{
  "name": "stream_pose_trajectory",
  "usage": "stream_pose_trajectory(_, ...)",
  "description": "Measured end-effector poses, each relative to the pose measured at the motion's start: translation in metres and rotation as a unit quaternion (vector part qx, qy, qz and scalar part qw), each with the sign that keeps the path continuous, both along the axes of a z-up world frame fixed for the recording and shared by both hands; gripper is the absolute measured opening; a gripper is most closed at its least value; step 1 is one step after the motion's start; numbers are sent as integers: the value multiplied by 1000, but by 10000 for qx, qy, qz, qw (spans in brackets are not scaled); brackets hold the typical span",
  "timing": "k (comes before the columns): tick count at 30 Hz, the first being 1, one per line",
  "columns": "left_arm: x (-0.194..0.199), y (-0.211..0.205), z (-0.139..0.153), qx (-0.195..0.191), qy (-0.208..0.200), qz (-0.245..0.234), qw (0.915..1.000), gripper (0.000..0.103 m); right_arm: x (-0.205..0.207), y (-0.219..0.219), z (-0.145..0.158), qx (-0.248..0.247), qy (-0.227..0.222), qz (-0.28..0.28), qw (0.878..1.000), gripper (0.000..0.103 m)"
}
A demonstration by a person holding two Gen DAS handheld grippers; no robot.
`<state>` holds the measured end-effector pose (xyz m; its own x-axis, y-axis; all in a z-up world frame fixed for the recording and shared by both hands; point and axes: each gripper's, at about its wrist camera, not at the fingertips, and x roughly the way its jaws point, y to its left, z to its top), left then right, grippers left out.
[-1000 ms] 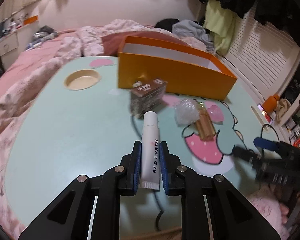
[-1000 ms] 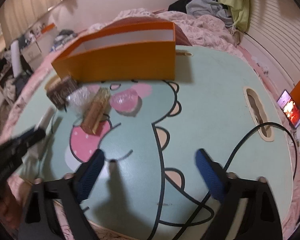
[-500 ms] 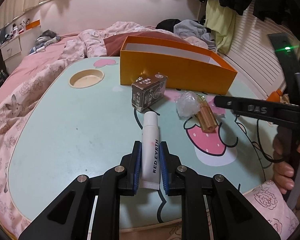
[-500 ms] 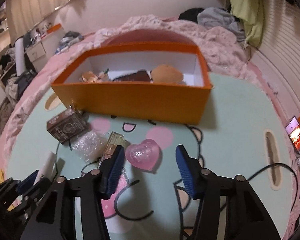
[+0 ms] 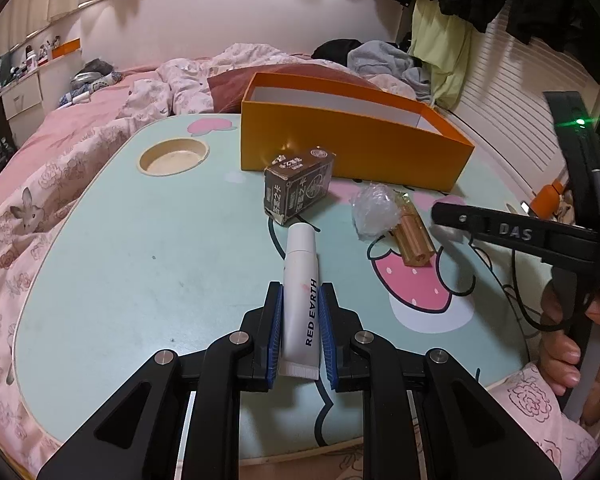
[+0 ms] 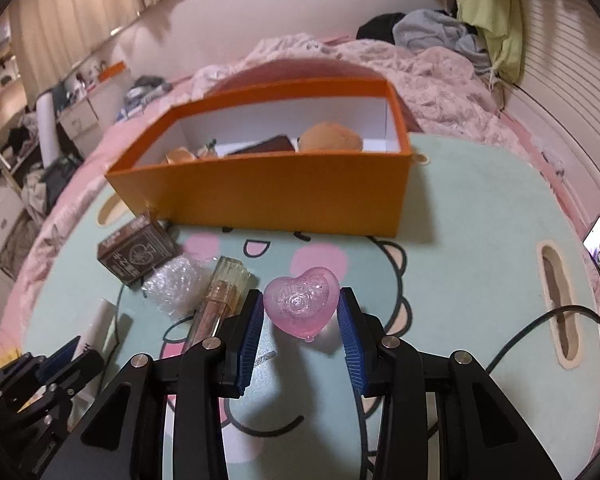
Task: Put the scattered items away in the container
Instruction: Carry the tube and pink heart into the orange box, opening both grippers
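Open orange cardboard box [image 6: 268, 196] on the mint cartoon-print surface [image 6: 480, 216] holds a tan round plush, a dark flat item and small beige bits. In front of the box: right gripper [image 6: 300, 328], jaws just closing, brackets the pink translucent heart-shaped case [image 6: 300, 306], small gaps both sides. Left gripper [image 5: 300, 332] pinches the white RED EARTH tube [image 5: 300, 300].

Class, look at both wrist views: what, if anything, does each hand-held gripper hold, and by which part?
Left hand-held gripper clamps the white tube near its crimped end. Right hand-held gripper, jaws just closing, brackets the pink heart without gripping it.
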<state>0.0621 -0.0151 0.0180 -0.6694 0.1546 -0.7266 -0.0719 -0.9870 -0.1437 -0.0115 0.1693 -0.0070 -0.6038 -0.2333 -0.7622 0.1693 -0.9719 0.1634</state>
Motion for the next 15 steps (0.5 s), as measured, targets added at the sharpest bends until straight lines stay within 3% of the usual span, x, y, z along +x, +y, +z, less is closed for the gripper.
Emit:
stream_pose_trajectory(7, -5, -1, 22, 95, 207, -140, 9996, 19, 12, 4, 27, -9, 368, 91, 9993, 36)
stream_pose_trajectory(12, -34, 9, 64, -34, 639, -339, 9974, 19, 0, 8, 54, -74, 574, 98, 9983, 36)
stream_pose_trajectory(15, -70, 17, 85, -50, 669, -471, 9966, 19, -19, 10, 69, -99, 682, 25, 9976, 36)
